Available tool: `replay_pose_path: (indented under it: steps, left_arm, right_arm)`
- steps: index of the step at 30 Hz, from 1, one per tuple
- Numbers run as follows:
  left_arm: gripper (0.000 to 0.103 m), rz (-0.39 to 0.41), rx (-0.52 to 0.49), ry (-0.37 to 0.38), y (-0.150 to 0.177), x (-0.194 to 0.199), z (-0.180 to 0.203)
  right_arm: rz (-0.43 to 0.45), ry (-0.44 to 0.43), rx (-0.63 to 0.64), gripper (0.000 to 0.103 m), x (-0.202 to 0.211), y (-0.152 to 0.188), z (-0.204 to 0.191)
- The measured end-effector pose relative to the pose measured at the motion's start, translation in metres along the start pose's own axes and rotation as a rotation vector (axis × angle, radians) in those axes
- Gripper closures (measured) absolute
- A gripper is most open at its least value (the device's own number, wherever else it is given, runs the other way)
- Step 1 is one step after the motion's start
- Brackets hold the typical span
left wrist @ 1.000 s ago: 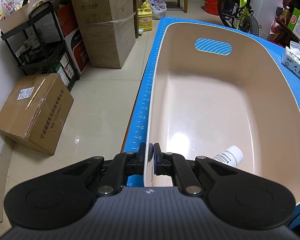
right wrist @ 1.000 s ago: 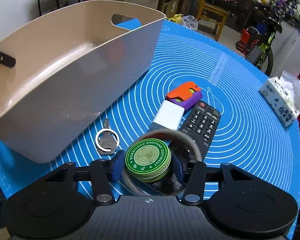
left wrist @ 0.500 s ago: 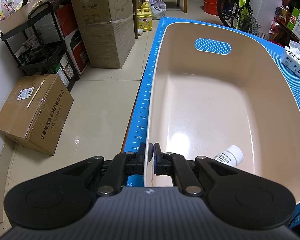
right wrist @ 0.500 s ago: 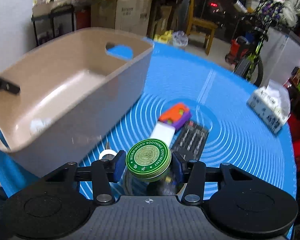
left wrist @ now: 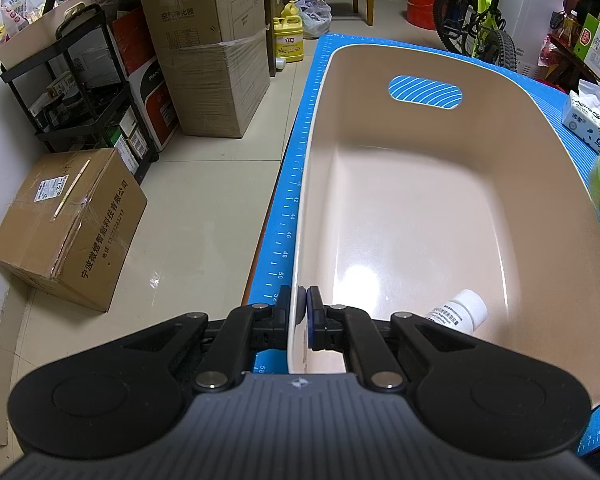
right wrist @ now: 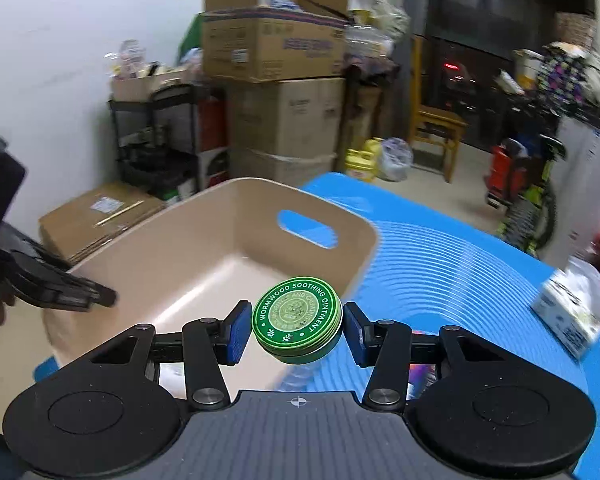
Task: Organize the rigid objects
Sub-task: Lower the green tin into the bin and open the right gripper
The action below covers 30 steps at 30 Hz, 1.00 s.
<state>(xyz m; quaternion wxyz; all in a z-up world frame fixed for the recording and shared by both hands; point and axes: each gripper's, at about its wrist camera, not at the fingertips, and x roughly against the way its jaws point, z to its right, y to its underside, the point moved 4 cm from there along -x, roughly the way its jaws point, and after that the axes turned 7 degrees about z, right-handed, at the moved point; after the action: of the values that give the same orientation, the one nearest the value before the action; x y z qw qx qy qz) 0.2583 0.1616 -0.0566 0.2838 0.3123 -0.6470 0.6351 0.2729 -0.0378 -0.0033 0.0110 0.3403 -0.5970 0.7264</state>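
Lifted off the mat, green tin [right wrist: 297, 317] clamped in right tongs [right wrist: 294, 330], left tongs [left wrist: 302, 312] still pinching bin rim [left wrist: 296, 280].

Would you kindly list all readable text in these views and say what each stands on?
"WORMWOOD SOOTHING OINTMENT": lid of the green tin.
"40, 42, 44, 46, 48, 50": ruler along the blue mat.
Chinese characters on the floor carton: not transcribed.
White bottle label: too small to read.

Light: bright indoor light from overhead.
Glare: white patch on the bin [left wrist: 364, 280] floor, just ahead of the left tool [left wrist: 302, 304].
Blur: right-wrist background smeared; green tin [right wrist: 297, 323] sharp.
Distortion: fisheye bending, dark corners.
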Motion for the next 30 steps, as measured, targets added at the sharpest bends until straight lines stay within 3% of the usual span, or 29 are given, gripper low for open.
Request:
replay_pose_path:
  steps: [7, 19, 24, 30]
  left_arm:
    - [0.094, 0.000, -0.003, 0.001, 0.000, 0.000, 0.000]
    - [0.095, -0.001, -0.007, 0.002, -0.001, 0.000, 0.001]
    - [0.095, -0.001, -0.008, 0.003, -0.001, 0.000, 0.001]
    - [0.095, -0.001, -0.010, 0.002, -0.001, 0.000, 0.002]
  right_arm:
    - [-0.087, -0.087, 0.050, 0.049, -0.034, 0.000, -0.044]
    - [-0.296, -0.130, 0.062, 0.048, -0.074, 0.033, -0.074]
    - [-0.294, -0.139, 0.055, 0.047, -0.073, 0.031, -0.073]
    - [-0.222, -0.149, 0.010, 0.041, -0.057, 0.023, -0.063]
